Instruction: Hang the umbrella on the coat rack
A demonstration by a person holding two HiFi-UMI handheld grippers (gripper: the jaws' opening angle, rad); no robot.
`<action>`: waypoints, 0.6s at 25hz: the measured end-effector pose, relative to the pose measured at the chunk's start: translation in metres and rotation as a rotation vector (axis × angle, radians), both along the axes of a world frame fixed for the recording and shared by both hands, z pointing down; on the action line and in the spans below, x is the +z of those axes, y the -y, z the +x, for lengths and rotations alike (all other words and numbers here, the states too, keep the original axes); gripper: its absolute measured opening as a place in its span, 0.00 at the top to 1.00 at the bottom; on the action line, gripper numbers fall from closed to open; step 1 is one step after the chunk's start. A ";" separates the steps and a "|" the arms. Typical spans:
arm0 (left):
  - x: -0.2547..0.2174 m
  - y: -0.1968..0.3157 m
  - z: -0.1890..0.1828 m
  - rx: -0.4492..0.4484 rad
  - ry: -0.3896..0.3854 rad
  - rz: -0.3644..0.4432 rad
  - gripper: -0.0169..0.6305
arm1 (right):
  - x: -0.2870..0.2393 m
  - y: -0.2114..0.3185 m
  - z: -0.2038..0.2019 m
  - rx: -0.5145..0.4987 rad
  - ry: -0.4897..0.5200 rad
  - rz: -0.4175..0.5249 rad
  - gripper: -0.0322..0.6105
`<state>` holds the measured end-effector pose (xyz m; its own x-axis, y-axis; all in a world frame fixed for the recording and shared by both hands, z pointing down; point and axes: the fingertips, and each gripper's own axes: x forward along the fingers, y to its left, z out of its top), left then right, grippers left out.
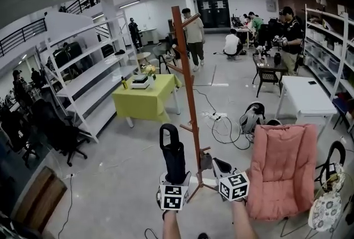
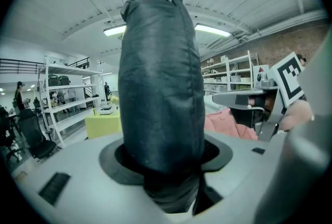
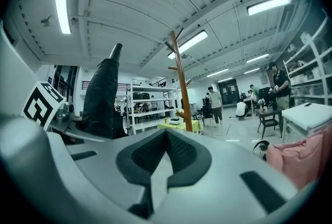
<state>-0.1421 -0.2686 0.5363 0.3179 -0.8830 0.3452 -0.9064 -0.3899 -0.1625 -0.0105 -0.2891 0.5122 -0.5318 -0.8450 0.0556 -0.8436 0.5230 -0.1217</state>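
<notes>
Head view | black folded umbrella upright in left claw | right claw closed

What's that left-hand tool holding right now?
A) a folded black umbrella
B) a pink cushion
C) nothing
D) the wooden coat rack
A: the left gripper is clamped on the lower end of the umbrella, which stands upright, while the coat rack stands apart ahead.

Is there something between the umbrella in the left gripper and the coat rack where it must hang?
Nothing visible does. The umbrella, upright in the left gripper, is just left of the coat rack pole; the pink chair stands off to the right.
</notes>
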 end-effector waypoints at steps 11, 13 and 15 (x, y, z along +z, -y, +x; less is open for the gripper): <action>-0.028 0.059 0.012 0.065 -0.004 -0.003 0.56 | -0.006 0.044 -0.015 -0.024 -0.029 -0.002 0.94; -0.034 0.073 0.015 0.068 -0.002 -0.003 0.56 | -0.008 0.050 -0.017 -0.038 -0.050 0.001 0.94; -0.045 0.088 0.018 0.070 0.008 0.004 0.56 | -0.014 0.058 -0.018 -0.044 -0.059 0.006 0.94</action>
<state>-0.1245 -0.3562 0.4910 0.3760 -0.8600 0.3448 -0.8758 -0.4514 -0.1707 -0.0284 -0.3475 0.4978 -0.5642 -0.8215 0.0830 -0.8256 0.5600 -0.0691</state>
